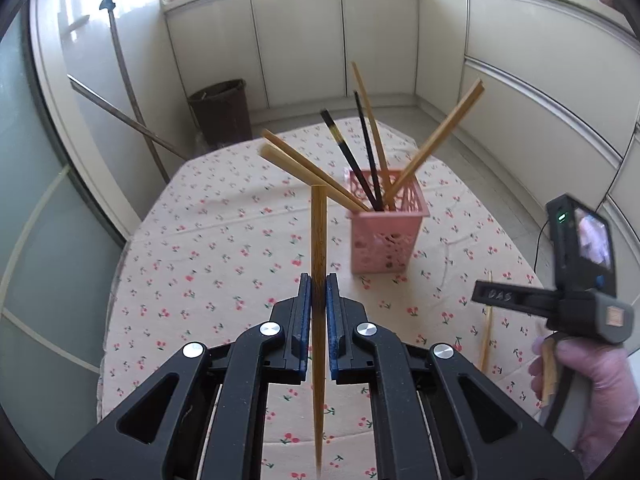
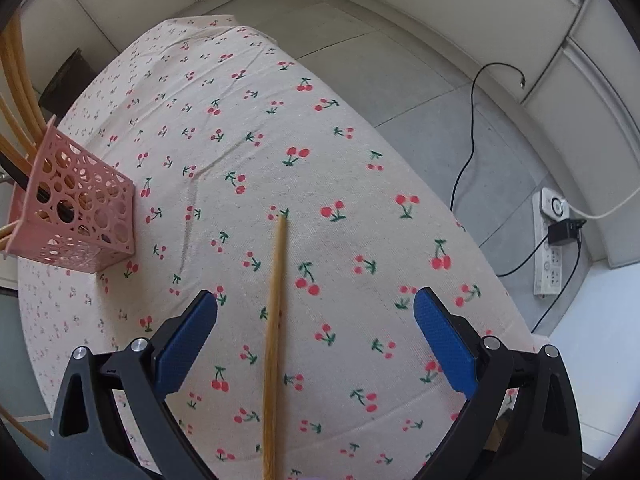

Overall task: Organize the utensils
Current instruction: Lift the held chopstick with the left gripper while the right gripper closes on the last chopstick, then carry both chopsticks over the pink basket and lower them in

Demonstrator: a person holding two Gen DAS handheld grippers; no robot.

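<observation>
Left wrist: left tool [image 1: 318, 292] pinches light, stiff, slick bamboo chopstick [image 1: 319, 240] mid-shaft, short of pink perforated plastic holder [image 1: 386, 236]; right tool [image 2: 316, 344] spread over tapered bamboo chopstick [image 2: 274, 320] lying on table [image 2: 360, 152]—grab mid-length.

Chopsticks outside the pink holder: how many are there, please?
2: one chopstick clamped in the left gripper, another lying on the tablecloth under the open right gripper; others may be hidden.
</observation>
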